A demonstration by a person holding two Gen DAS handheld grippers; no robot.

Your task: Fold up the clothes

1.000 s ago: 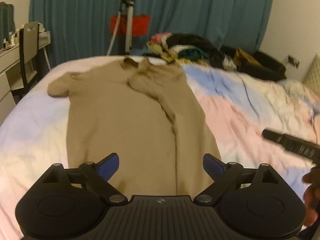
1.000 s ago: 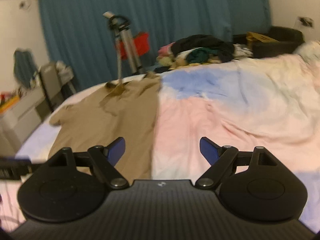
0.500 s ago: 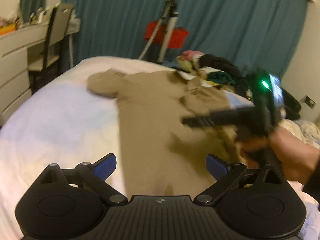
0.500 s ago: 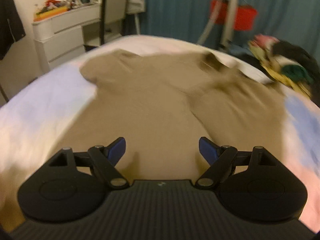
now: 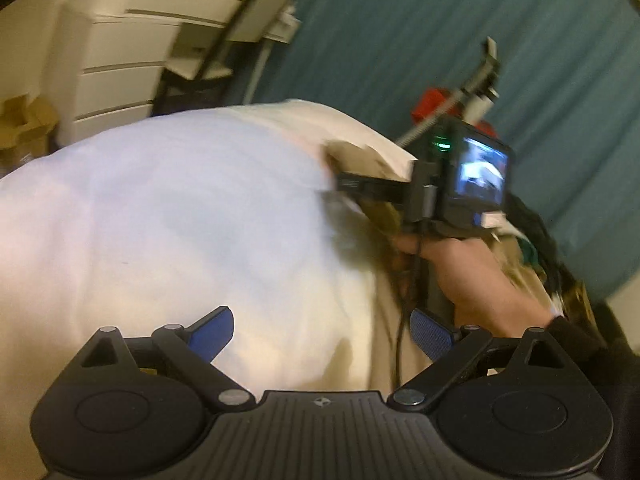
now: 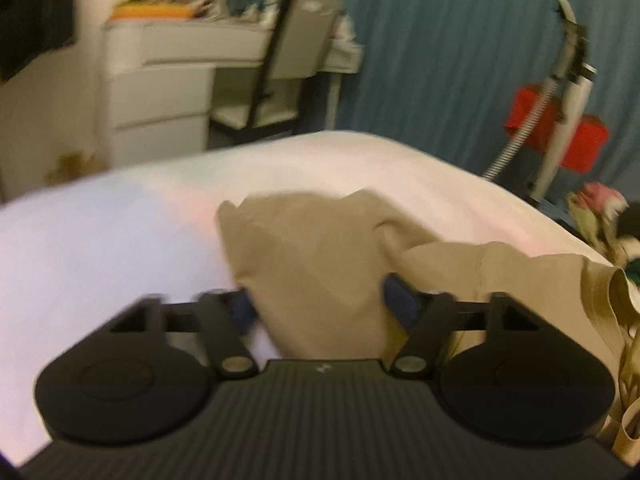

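Observation:
A tan shirt (image 6: 320,256) lies on the pale bedspread (image 6: 100,248). In the right wrist view its left sleeve sits between my right gripper's (image 6: 320,304) blue pads, which stand wide apart on either side of the cloth. In the left wrist view the right gripper (image 5: 344,184) reaches over the sleeve (image 5: 360,160), with the hand holding it. My left gripper (image 5: 320,332) is open and empty above the bedspread (image 5: 160,220), left of the shirt's body (image 5: 384,344).
A white drawer unit (image 6: 156,80) and a chair (image 6: 288,64) stand past the bed's far left edge. A tripod with a red box (image 6: 560,120) stands before the teal curtain (image 6: 440,40). A heap of clothes (image 6: 600,208) lies at the far right.
Both grippers have swung left toward the shirt's left sleeve. The right gripper has come down around the sleeve. The left gripper now faces bare bedspread.

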